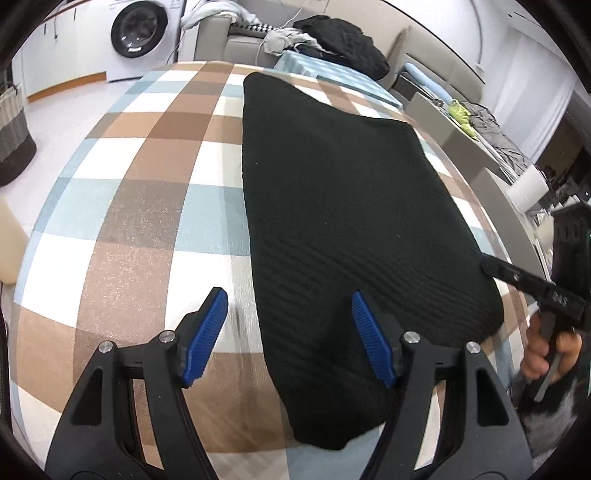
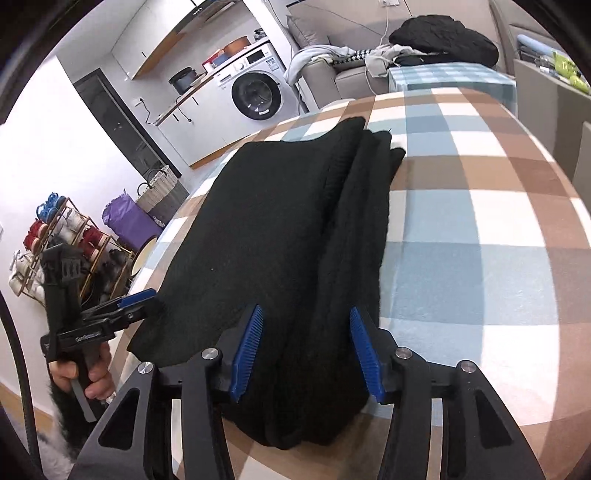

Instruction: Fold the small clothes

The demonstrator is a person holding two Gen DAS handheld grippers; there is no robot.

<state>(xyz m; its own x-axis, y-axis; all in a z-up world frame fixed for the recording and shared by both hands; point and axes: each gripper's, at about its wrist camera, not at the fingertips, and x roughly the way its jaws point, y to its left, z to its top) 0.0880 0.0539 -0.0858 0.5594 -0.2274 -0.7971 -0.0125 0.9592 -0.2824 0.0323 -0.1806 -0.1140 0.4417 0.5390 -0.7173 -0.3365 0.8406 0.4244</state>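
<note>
Folded garment [image 1: 343, 206] on table [image 1: 140, 206] (washer [image 1: 138, 35] behind)

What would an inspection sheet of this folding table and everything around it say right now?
Surface: checked tablecloth, flat.
Job's things: black knit garment, folded into a long stack, layered edges on one side.
Clutter: nothing seen on the table.
Grippers: left gripper, jaws apart over the garment's edge; right gripper, jaws apart, straddling the garment's near end.
Cables: white cord by the sofa.
Surroundings: washing machine, sofa heaped with clothes, shoe rack.
</note>
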